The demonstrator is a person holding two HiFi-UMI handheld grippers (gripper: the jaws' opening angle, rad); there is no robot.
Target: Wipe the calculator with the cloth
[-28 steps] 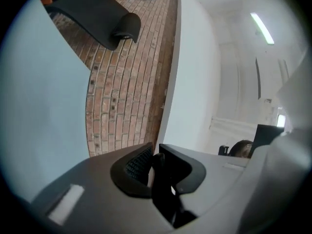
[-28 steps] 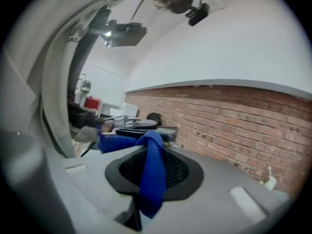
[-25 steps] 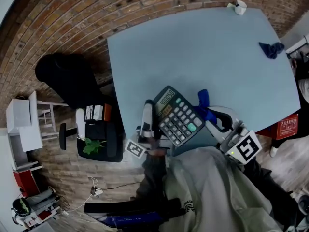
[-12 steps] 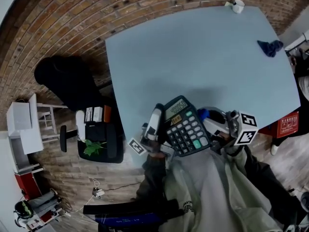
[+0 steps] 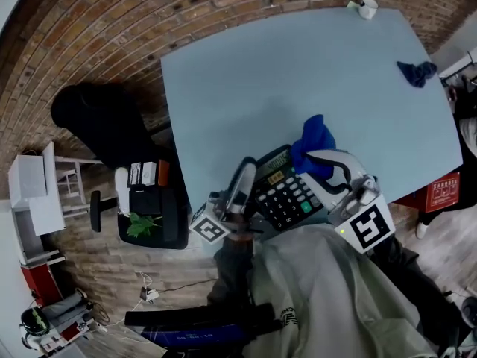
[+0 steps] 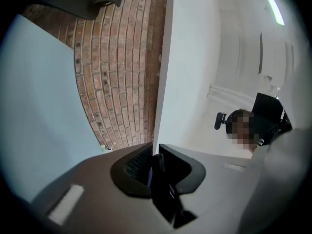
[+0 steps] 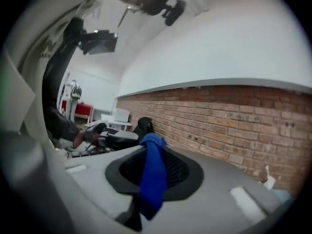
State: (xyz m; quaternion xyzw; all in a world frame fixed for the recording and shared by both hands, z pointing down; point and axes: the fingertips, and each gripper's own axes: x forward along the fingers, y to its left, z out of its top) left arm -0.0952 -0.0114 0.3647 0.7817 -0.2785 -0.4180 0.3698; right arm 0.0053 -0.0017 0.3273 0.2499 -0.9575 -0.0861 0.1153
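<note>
A dark calculator (image 5: 287, 194) with pale keys and one green key, held tilted over the bench (image 5: 246, 88) edge, meets a bunched blue cloth (image 5: 313, 140) at its display end.

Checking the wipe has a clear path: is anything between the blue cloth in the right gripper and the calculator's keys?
Nothing visible does. The blue cloth, pinched in the right gripper, overlaps the top corner of the dark grey calculator, which the left gripper holds by its edge; the keys below lie bare.

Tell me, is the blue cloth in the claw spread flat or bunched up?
Bunched up. The cloth hangs as a narrow crumpled strip pinched in the right claw, near the calculator.
</note>
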